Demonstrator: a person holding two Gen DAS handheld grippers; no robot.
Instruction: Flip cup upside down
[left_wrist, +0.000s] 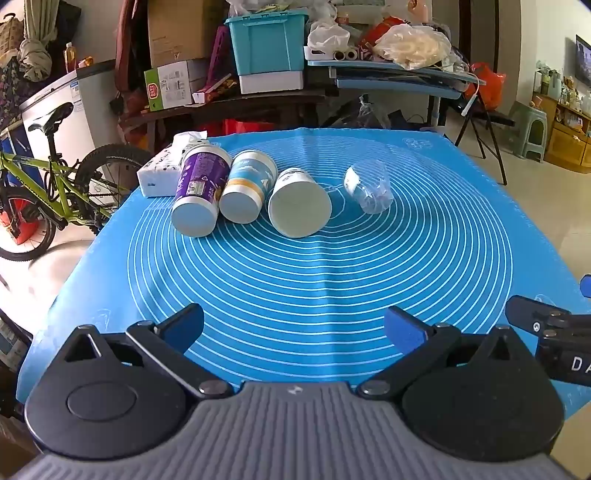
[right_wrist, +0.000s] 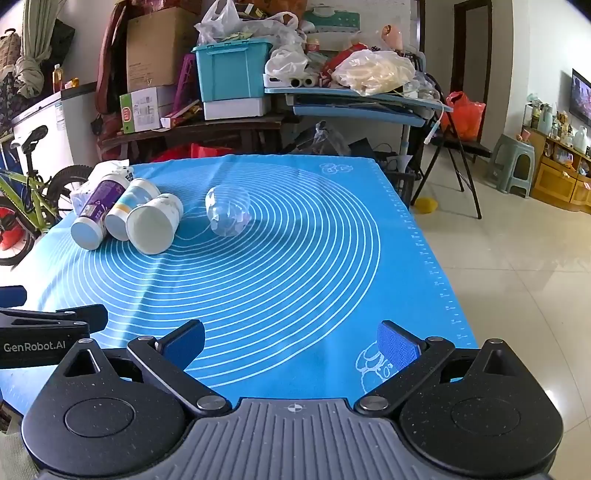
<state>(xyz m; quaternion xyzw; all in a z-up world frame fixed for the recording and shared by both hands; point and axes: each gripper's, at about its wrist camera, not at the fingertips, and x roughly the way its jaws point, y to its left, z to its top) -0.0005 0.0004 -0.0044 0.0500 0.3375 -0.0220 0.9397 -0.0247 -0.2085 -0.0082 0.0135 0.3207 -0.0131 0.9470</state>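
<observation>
Three paper cups lie on their sides in a row toward 11 o'clock of the blue mat (left_wrist: 295, 280): a purple cup (left_wrist: 199, 192), a blue-and-yellow cup (left_wrist: 247, 188) and a white cup (left_wrist: 299, 203), the first two touching, each with its round end turned toward the cameras. A tissue pack (left_wrist: 159, 173) sits just behind the purple cup at the mat's far left corner. The clear plastic cup (left_wrist: 367, 188) lies on its side just right of the white cup, apart from it, near 12 o'clock from the left gripper (left_wrist: 293, 326) and 11 o'clock from the right gripper (right_wrist: 291, 341). Its long axis runs roughly away from the cameras; which end is the mouth I cannot tell. Nothing lies between either gripper and the cups. Both grippers hover over the mat's near edge with jaws spread wide and nothing between them. The mat carries white concentric rings and has a crease down its middle. Behind it stand a cluttered table with a teal bin (left_wrist: 266, 40), a green bicycle (left_wrist: 44, 184) at 9 o'clock, and tiled floor (right_wrist: 517, 258) at 3 o'clock.
</observation>
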